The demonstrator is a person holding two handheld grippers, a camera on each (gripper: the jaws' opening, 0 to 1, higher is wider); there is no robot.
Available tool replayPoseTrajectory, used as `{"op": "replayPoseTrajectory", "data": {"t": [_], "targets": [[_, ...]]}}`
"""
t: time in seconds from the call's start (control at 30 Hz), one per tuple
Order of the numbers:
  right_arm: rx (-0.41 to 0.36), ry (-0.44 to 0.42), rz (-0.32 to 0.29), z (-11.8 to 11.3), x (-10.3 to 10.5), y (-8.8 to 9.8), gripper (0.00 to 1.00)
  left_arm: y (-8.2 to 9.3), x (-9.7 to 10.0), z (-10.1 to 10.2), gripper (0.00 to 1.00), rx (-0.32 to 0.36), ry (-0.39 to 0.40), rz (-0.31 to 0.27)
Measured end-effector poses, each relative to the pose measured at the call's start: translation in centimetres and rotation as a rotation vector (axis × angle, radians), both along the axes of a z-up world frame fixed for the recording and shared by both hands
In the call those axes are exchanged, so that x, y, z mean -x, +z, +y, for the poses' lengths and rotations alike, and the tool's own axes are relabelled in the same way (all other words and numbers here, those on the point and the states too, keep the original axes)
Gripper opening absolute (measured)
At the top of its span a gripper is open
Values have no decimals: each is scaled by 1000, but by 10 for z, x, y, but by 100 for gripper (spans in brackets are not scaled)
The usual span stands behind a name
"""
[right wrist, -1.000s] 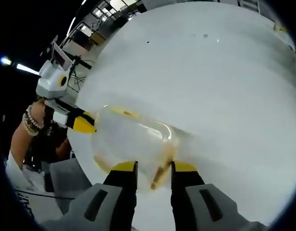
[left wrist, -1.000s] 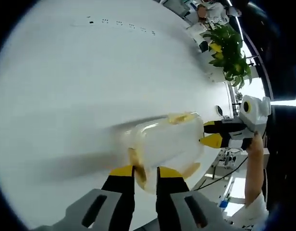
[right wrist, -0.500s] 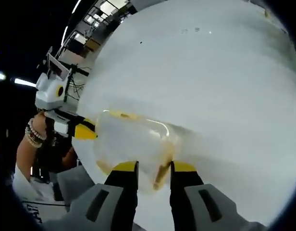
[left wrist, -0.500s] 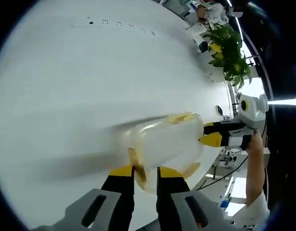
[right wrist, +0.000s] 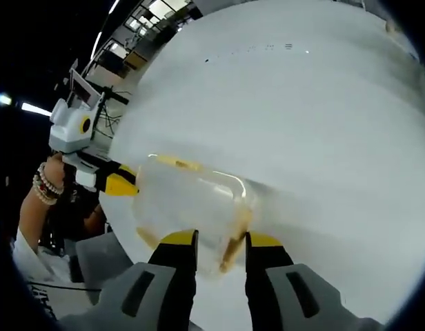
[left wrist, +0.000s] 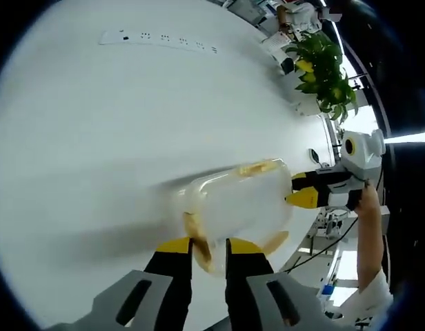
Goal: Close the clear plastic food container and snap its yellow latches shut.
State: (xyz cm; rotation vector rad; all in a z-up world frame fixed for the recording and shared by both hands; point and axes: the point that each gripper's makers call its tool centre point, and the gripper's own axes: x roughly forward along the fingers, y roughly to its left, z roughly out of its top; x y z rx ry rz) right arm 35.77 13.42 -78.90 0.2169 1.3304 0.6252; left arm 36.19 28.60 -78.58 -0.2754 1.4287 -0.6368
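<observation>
The container [left wrist: 236, 207] [right wrist: 192, 207] lies on the white surface [left wrist: 116, 117] [right wrist: 323, 124] between the two grippers. The left gripper [left wrist: 209, 245] [right wrist: 126, 183] pinches the yellow latch [left wrist: 199, 241] at its end; the right gripper [right wrist: 221, 241] [left wrist: 301, 191] seems likewise clamped on the opposite latch [right wrist: 232, 245]. A hand [left wrist: 369, 200] holds the right gripper level from beyond the surface edge, near a plant [left wrist: 326, 69].

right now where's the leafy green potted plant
In the left gripper view, the leafy green potted plant stands upper right at the white table's far edge, above the right gripper.
</observation>
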Motion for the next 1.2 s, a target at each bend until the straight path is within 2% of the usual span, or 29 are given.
{"op": "replayPoseTrajectory", "data": {"t": [0.07, 0.13, 0.17, 0.23, 0.4, 0.5, 0.63, 0.73, 0.77, 0.83, 1.03, 1.2], "targets": [[10, 22, -16, 0, -1, 1, 23, 0, 0, -2, 10, 6, -18, -22], [32, 63, -48, 0, -3, 3, 24, 2, -2, -3, 11, 6, -58, -82], [40, 64, -49, 1, -3, 3, 24, 2, -1, -3, 11, 4, -58, -86], [66, 107, -78, 0, -5, 4, 25, 3, -3, -3, 11, 2, -97, -139], [92, 156, -108, 1, -4, 6, 26, 6, -5, -5, 12, -29, -179, -223], [120, 195, -141, 2, -4, 8, 26, 8, -7, -6, 13, -55, -245, -298], [165, 251, -190, 3, -4, 10, 27, 10, -8, -7, 14, -86, -291, -353], [209, 308, -240, 2, -8, 12, 28, 12, -9, -7, 14, -100, -357, -424], [216, 322, -251, 3, -8, 12, 29, 13, -8, -7, 14, -99, -350, -423], [222, 331, -258, 3, -8, 13, 29, 14, -11, -6, 14, -118, -405, -479], [280, 389, -299, -2, -13, 14, 29, 18, -10, -8, 14, -142, -425, -536], [328, 434, -335, -7, -18, 17, 26, 29, -13, -14, 14, -105, -410, -574]]}}
